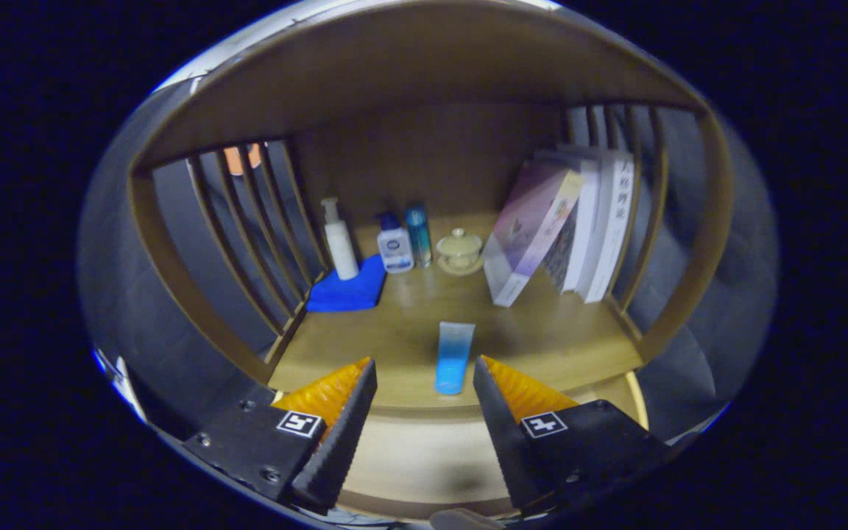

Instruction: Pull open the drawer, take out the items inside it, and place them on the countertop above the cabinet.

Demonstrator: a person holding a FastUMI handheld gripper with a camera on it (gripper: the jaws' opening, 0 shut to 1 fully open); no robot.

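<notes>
Gripper [424, 368] open, tube [454, 357] btwn fingers.

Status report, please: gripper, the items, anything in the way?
Gripper open, holding nothing. Blue tube lying on countertop, between the fingertips. Nothing blocking it.

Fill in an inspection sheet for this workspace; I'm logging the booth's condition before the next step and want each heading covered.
Surface: wooden countertop inside a slatted wooden frame, dimly lit.
Job's things: blue tube lies flat near the countertop's front edge, just ahead of the fingers, touching neither.
Clutter: along the back, white pump bottle standing on a blue cloth, small white bottle, teal bottle, lidded cup on a saucer; leaning books to one side.
Gripper: gripper open, fingers apart on either side of the tube's near end, holding nothing.
Cables: nothing seen.
Surroundings: wooden back panel and side slats; dark booth beyond.
</notes>
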